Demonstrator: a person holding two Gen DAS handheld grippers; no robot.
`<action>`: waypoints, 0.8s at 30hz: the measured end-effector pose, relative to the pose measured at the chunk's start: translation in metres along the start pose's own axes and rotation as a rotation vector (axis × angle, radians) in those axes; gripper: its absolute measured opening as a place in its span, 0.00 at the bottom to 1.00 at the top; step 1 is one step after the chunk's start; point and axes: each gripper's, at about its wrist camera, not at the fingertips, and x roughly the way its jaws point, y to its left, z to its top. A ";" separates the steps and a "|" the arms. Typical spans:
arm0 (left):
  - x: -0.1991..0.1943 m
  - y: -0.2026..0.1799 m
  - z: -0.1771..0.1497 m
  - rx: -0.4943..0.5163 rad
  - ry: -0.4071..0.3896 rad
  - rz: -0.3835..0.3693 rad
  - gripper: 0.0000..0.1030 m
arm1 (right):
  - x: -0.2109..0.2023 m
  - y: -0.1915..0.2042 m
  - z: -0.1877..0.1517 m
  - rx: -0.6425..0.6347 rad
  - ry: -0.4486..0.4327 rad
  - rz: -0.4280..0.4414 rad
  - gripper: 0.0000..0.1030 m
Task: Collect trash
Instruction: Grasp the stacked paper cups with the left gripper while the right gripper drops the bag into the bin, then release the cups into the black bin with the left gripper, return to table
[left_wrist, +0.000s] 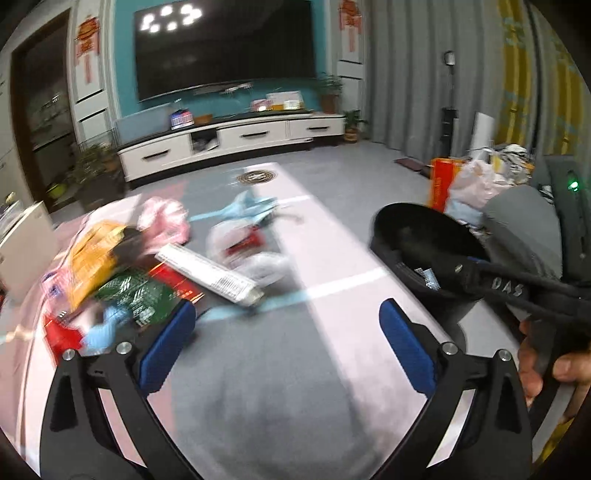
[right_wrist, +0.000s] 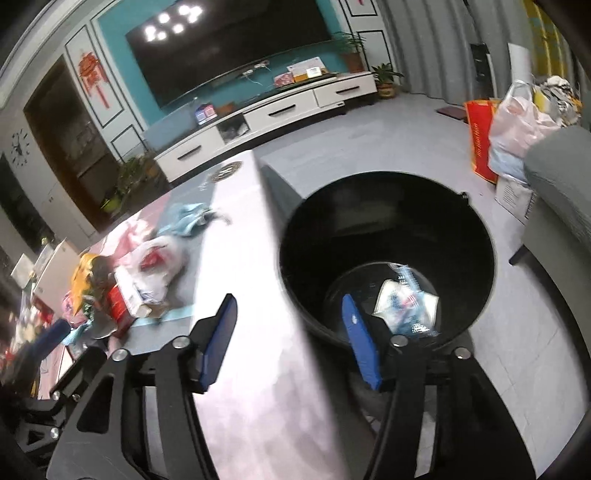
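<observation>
Two hand-held tongs hover over a pink-and-grey bench strewn with trash. The left tongs (left_wrist: 288, 332) are spread wide and empty; a long white carton (left_wrist: 210, 275) lies just ahead and to their left, its long axis running diagonally from far-left to near-right, with snack bags and plastic bags (left_wrist: 255, 251) piled behind. The right tongs (right_wrist: 291, 339), also released and empty, straddle the bench edge beside a black bin (right_wrist: 388, 254) holding one wrapper (right_wrist: 406, 302). The left tongs appear nearer the carton.
</observation>
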 end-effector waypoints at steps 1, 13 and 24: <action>-0.004 0.010 -0.003 -0.017 -0.003 0.015 0.97 | 0.002 0.007 -0.001 0.002 -0.002 0.014 0.59; -0.035 0.101 -0.012 -0.166 -0.067 0.133 0.97 | 0.018 0.103 -0.020 -0.106 -0.043 0.164 0.62; -0.032 0.168 -0.009 -0.341 -0.021 0.158 0.97 | 0.021 0.159 -0.031 -0.204 -0.009 0.160 0.62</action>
